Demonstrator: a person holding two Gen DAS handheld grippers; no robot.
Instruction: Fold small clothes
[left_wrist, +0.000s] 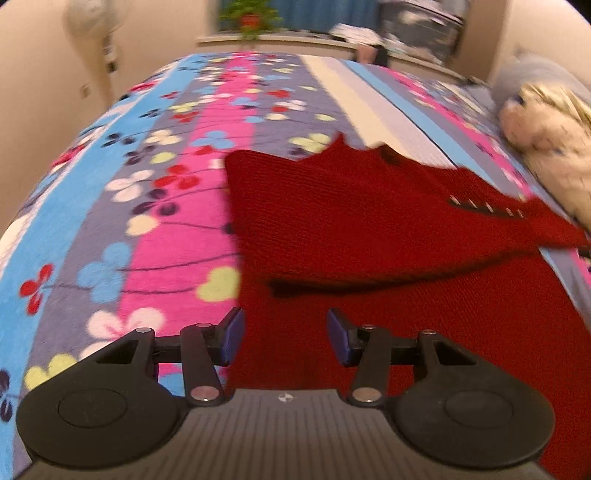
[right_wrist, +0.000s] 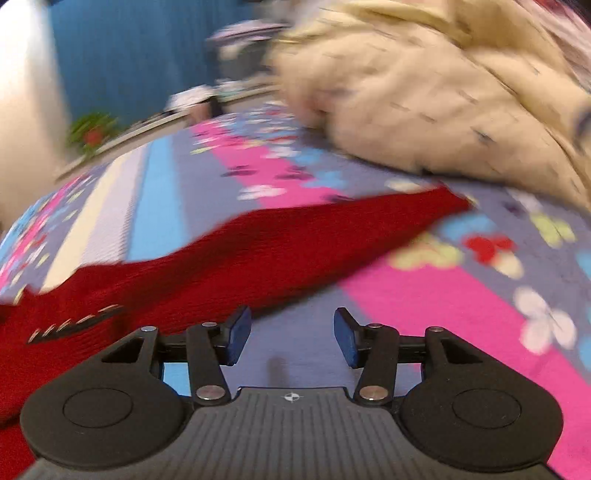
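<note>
A small red knitted garment (left_wrist: 351, 206) lies on a flowered striped bedspread (left_wrist: 147, 192), its upper part folded over the lower part, with a row of small stitches near its right edge. My left gripper (left_wrist: 285, 338) hovers over the garment's near left part, open, with only red knit seen in the gap. In the right wrist view the same red garment (right_wrist: 229, 266) stretches from the lower left to a pointed corner at the right. My right gripper (right_wrist: 291, 338) stands open over bare bedspread (right_wrist: 424, 310) just right of the garment, nothing between its blue pads.
A cream fluffy garment (right_wrist: 443, 85) is heaped at the bed's right side, also in the left wrist view as a cream pile (left_wrist: 546, 140). A potted plant (left_wrist: 251, 18) stands on a sill beyond the bed, before a blue curtain (right_wrist: 129, 55).
</note>
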